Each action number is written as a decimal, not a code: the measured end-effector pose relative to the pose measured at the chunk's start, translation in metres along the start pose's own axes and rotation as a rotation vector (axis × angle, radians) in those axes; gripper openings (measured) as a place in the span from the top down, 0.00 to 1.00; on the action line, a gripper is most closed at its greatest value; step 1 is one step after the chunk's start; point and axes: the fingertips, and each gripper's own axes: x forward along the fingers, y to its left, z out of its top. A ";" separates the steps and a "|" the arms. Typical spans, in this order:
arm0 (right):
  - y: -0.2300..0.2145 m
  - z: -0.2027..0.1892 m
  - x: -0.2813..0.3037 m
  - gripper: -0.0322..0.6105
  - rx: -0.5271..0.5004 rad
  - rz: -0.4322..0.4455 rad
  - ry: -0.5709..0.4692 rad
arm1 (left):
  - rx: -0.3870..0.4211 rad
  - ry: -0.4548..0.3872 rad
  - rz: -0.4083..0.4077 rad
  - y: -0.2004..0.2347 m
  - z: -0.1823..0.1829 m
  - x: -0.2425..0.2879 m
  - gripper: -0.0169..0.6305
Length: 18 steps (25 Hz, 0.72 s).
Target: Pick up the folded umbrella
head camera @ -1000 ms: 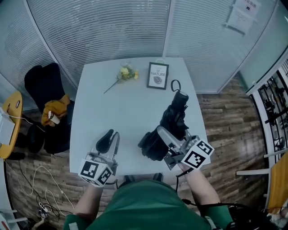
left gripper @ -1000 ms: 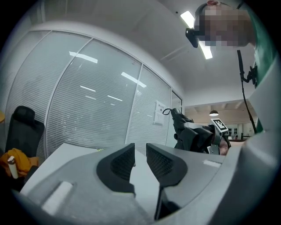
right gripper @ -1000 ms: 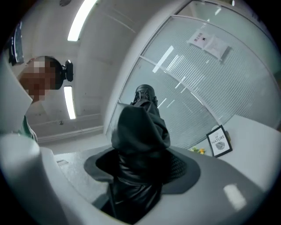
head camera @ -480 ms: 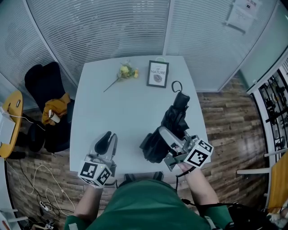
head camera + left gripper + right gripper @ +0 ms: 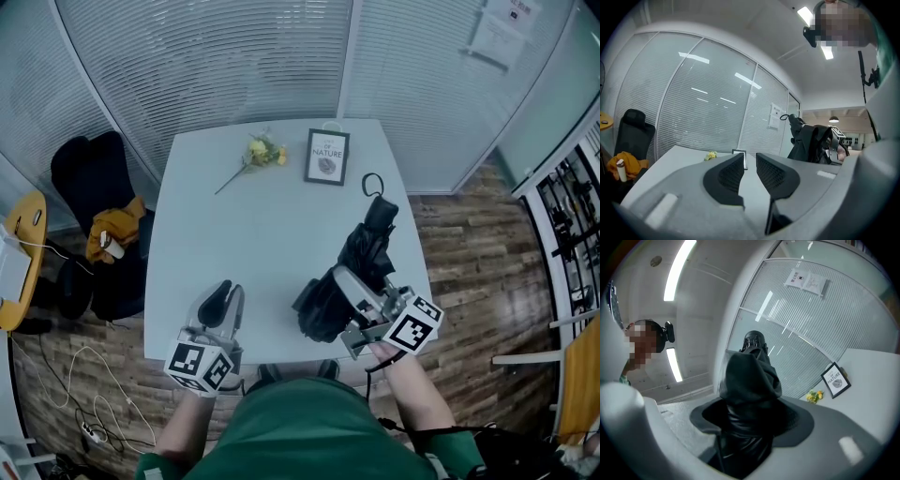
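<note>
The folded umbrella is black and sits in the lower right part of the head view, over the right side of the white bench. Its long axis runs on a slant, from the bunched fabric end near the bench's front edge at lower left up to the handle at upper right. The handle's thin strap loop is its farthest point. The right gripper pinches the umbrella across the thick fabric part, toward its lower end. In the right gripper view the two dark pads press in on either side of the bundle, and the handle points away from the camera toward the slatted glass wall. From the left gripper view the umbrella stands steeply tilted, handle uppermost, and seems raised off the bench, though the contact line is hidden.

The left gripper hovers over the bench's front left part, well apart from the umbrella. Its jaws are drawn close with only a narrow gap between them, and nothing is in that gap.

At the far side of the bench a small framed picture stands upright, with a yellow flower lying just to its left. Off the bench at the left of the frame is a black chair with an orange garment on it.
</note>
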 end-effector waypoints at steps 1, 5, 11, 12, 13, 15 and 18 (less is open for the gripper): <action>-0.001 0.000 -0.001 0.51 -0.002 -0.004 -0.002 | -0.002 0.000 0.000 -0.001 -0.001 0.000 0.84; 0.001 0.003 -0.003 0.51 -0.008 -0.006 -0.010 | -0.005 0.001 -0.002 -0.003 -0.002 -0.001 0.84; 0.002 0.009 -0.006 0.51 -0.016 -0.003 -0.031 | -0.007 0.003 0.002 -0.005 -0.003 -0.001 0.84; 0.002 0.010 -0.008 0.51 -0.017 -0.003 -0.034 | -0.006 0.004 0.002 -0.006 -0.003 -0.001 0.84; 0.002 0.011 -0.009 0.51 -0.017 -0.003 -0.036 | -0.006 0.005 0.003 -0.007 -0.003 -0.002 0.84; 0.003 0.011 -0.009 0.51 -0.016 -0.002 -0.038 | -0.006 0.006 0.004 -0.007 -0.003 -0.003 0.84; 0.004 0.009 -0.007 0.51 -0.017 0.000 -0.038 | -0.005 0.011 0.003 -0.005 -0.005 -0.004 0.84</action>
